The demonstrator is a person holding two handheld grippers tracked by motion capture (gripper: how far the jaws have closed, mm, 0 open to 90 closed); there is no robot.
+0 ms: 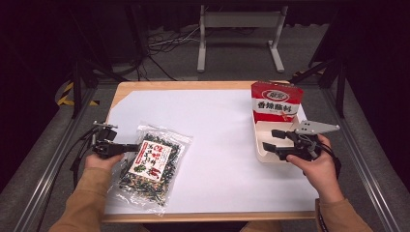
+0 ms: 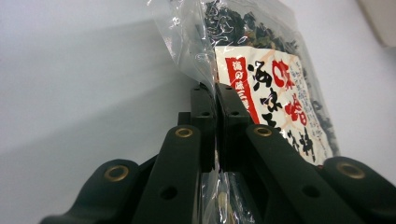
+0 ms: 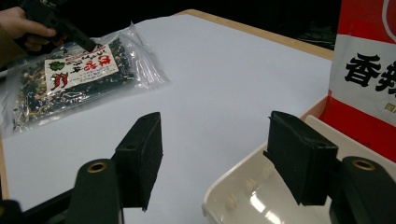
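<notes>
The likeliest trouble is the bag (image 1: pixel 151 166) slipping: the left gripper (image 1: pixel 137 146) has it only by a thin strip of clear film at its left edge, so a quick lift could let the film slide out of the jaws, or the loose dried contents could slump to the low end and swing the bag. A pinch that narrow may also crease or tear the plastic if the pull comes sideways. The way to the tray (image 1: pixel 270 145) crosses the white sheet (image 1: pixel 217 125), and a bag dragged low could ruck it. At the tray a red box (image 1: pixel 276 101) stands upright in the far end, so a swinging bag could knock it over, and the right gripper (image 1: pixel 271 140) sits over the near rim, in the way of a drop. The left gripper is clenched on the bag's edge, its jaws pressed nearly together with film between them in its own view. The right gripper is released, jaws wide apart, one over the tray and one outside it, holding nothing. The bag lies flat at the table's front left, well apart from the tray
</notes>
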